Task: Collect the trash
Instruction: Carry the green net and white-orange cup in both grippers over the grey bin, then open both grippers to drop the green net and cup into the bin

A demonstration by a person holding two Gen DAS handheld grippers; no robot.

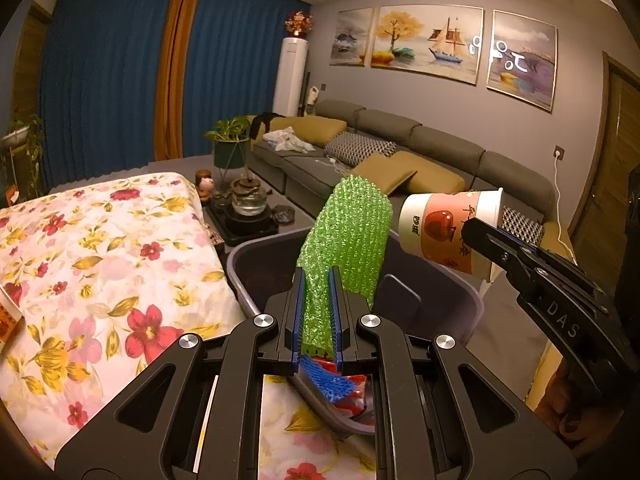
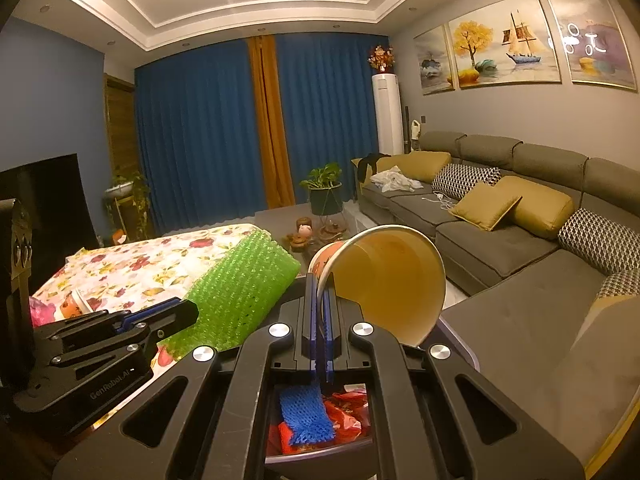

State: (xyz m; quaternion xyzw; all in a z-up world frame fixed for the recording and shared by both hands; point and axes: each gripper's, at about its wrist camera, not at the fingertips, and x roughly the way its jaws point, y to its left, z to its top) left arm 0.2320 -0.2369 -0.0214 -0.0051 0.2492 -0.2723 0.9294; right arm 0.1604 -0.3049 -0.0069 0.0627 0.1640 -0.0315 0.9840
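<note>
Both tools hover over a grey bin [image 1: 460, 300] beside a floral-covered table [image 1: 100, 260]. The left gripper [image 1: 318, 312] pinches a green foam net [image 1: 348, 240], its length pointing up and away. The right gripper [image 2: 320, 320] clamps a paper cup's [image 2: 392, 280] rim, cup lying sideways. Blue netting [image 2: 306, 416] and red wrappers [image 2: 348, 408] already lie in the bin directly below, nothing blocking the drop.

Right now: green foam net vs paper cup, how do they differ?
The green foam net is soft mesh; the paper cup is a rigid printed cone shape. The net stands roughly upright in the left gripper; the cup lies tipped sideways, pinched at its rim by the right gripper. Both hang over the grey bin.
</note>
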